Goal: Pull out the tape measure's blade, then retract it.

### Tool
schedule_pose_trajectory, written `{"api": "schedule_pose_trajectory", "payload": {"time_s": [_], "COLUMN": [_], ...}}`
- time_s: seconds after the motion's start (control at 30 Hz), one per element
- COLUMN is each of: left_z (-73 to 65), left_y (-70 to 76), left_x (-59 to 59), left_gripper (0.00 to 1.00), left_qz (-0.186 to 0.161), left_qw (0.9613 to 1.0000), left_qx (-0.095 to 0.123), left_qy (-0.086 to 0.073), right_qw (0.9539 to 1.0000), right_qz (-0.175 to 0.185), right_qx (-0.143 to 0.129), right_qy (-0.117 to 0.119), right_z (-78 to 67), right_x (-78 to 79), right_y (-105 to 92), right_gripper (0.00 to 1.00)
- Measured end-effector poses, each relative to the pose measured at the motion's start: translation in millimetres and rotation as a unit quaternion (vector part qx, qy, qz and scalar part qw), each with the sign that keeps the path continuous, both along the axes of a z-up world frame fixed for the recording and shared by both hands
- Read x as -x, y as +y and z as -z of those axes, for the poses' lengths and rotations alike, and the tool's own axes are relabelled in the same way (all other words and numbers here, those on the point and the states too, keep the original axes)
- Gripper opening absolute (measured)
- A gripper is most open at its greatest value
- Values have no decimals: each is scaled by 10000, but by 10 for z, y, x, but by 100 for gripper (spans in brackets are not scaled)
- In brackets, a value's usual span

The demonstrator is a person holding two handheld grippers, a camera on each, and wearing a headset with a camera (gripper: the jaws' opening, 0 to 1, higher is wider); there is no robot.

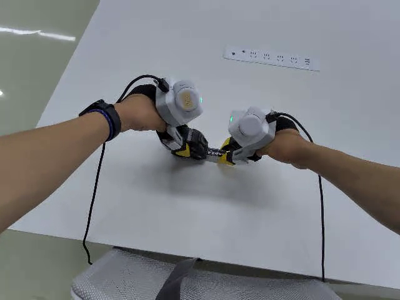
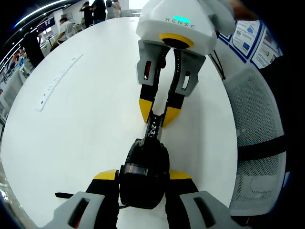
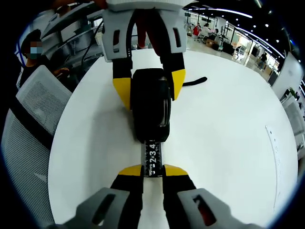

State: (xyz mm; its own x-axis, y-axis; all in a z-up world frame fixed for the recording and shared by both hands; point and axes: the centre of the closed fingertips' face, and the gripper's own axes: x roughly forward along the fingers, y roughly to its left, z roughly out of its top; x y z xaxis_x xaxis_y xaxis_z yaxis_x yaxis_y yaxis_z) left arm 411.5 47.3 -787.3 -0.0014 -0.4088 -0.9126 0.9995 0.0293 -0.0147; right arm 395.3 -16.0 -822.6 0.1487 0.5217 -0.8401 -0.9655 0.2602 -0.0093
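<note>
Left hand-held gripper [image 2: 143, 174] clenched on black tape measure case [image 2: 143, 191], case seated between its yellow-tipped jaws. Right hand-held gripper [image 3: 153, 171] pinched blade [image 3: 152, 155] at its end. I noted short run of blade exposed between the two, printed numerals legible. Could not tell whether case touched desk [image 1: 187, 212]. Power strip [image 1: 272, 58] lay well beyond both.

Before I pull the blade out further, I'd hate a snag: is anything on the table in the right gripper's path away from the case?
Nothing visible does. The right gripper pinches the blade, the left gripper holds the case; behind the right gripper lies only its own cable, and the power strip sits far off.
</note>
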Motion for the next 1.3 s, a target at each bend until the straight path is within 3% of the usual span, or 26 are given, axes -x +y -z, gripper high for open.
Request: {"api": "schedule_pose_trajectory", "payload": {"time_s": [1.3], "left_z": [5], "left_y": [-17], "left_x": [16], "left_gripper": [34], "left_qz": [2], "left_qw": [9999], "left_qx": [-146], "left_qy": [4], "right_qw": [9997], "right_qz": [244], "right_qx": [-3], "right_qy": [30], "right_z": [-47], "right_x": [170], "right_y": [-537], "right_gripper": [13]}}
